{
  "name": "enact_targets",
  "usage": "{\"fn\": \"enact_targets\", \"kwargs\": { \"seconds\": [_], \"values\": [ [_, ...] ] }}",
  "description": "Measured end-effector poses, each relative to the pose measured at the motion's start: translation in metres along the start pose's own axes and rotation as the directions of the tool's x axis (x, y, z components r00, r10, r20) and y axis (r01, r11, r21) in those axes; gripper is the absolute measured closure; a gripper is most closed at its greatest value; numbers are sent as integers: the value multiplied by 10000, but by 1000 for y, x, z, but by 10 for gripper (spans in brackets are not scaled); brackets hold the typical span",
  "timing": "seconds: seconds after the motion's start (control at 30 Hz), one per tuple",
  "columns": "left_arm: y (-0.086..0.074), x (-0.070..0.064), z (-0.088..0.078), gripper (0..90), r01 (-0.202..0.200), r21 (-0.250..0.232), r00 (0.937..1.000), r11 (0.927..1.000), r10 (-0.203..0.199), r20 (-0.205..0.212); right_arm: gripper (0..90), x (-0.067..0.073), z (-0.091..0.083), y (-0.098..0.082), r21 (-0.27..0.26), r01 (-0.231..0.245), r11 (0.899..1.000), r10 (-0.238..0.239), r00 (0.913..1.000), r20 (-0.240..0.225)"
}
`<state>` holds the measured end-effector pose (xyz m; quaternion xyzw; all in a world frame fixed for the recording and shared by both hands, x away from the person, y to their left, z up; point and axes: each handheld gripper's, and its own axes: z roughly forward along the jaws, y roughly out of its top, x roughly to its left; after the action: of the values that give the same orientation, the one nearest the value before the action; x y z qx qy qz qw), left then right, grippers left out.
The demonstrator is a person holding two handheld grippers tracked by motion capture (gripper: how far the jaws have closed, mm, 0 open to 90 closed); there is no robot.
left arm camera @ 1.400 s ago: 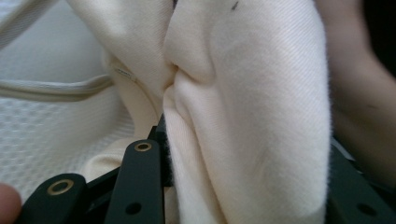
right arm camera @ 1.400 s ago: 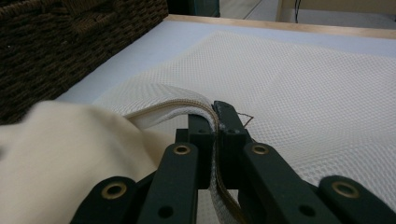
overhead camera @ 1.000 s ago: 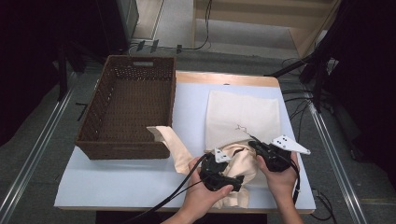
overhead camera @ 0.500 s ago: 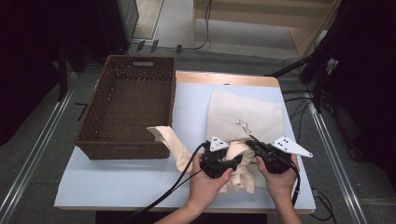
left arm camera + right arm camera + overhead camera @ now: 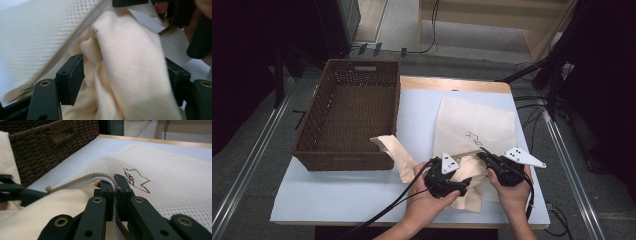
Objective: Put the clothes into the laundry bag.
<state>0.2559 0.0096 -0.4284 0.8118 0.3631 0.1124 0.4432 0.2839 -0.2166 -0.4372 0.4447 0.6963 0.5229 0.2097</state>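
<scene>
A white mesh bag (image 5: 474,125) with a brown stitched figure lies on the right of the table. My right gripper (image 5: 482,153) is shut on its zippered edge (image 5: 82,180) and lifts the mouth open. A cream cloth (image 5: 392,150) trails from beside the basket into that mouth. My left gripper (image 5: 466,184) points right at the mouth. In the left gripper view its jaws (image 5: 125,72) stand wide with a thick fold of the cloth (image 5: 130,62) bulging loosely between them; they have just been opening. The mesh (image 5: 37,32) arches above the fold.
A dark wicker basket (image 5: 347,115) stands empty on the left of the table, close to the cloth's trailing end. A pale blue mat (image 5: 337,195) covers the tabletop, bare in front of the basket. Cables run on the floor beyond the table.
The left gripper has edged up toward the bag mouth, and the cloth is bunched further under the mesh. The right gripper has kept still on the bag's edge.
</scene>
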Motion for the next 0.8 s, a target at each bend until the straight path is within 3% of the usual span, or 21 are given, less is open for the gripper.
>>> {"fn": "enact_targets", "kwargs": {
  "seconds": [0.07,0.1,0.13,0.2,0.23,0.27,0.37,0.4,0.43,0.47,0.5,0.53,0.67,0.73,0.8],
  "values": [
    [-3,4,-18,294,139,-260,9999,9996,-140,-25,882,0,1,-1,57,16,10000,-16,10000,16],
    [-6,6,-34,294,128,-664,9999,9977,-135,-102,882,0,2,-2,82,-3,10000,3,10000,34],
    [-6,6,-34,295,128,-664,9999,9977,-135,-102,882,-1,2,-2,86,0,10000,0,10000,57],
    [-9,10,-55,314,-52,-1056,9985,9944,-6,-544,882,-2,3,-2,122,-24,9999,23,10000,91],
    [-14,18,-75,330,-7,-1509,9931,9885,-170,-1161,882,-2,3,-3,123,-49,9999,48,9999,109],
    [-14,18,-75,337,-7,-1509,9931,9885,-170,-1161,882,-2,3,-3,126,-68,9999,67,9999,107],
    [-27,37,-91,356,80,-1678,9770,9858,-435,-2090,882,-3,4,-4,147,-61,9999,60,9999,122],
    [-31,44,-92,360,149,-1455,9702,9893,-494,-2370,882,-2,4,-4,165,-76,9998,74,9999,123],
    [-42,57,-87,428,592,-1060,9627,9926,-848,-2568,882,-2,5,-4,194,-57,9998,54,9999,142],
    [-42,57,-87,483,592,-1060,9627,9926,-848,-2568,882,-2,5,-4,194,-57,9998,54,9999,142],
    [-48,63,-84,554,860,-914,9624,9921,-1065,-2498,882,-1,6,-5,210,-42,9998,38,9999,161],
    [-54,67,-81,554,1078,-766,9640,9912,-1230,-2357,882,-1,6,-5,210,-42,9998,38,9999,161],
    [-70,79,-65,805,1915,47,9711,9815,-1888,-1460,882,-1,7,-6,258,-27,9997,23,9999,136],
    [-75,77,-59,891,1782,413,9765,9831,-1714,-1309,882,-2,7,-7,287,-25,9996,22,9999,133],
    [-78,73,-53,900,1709,750,9812,9824,-1628,-1034,882,-2,7,-7,265,36,9996,-40,9999,148]
  ]
}}
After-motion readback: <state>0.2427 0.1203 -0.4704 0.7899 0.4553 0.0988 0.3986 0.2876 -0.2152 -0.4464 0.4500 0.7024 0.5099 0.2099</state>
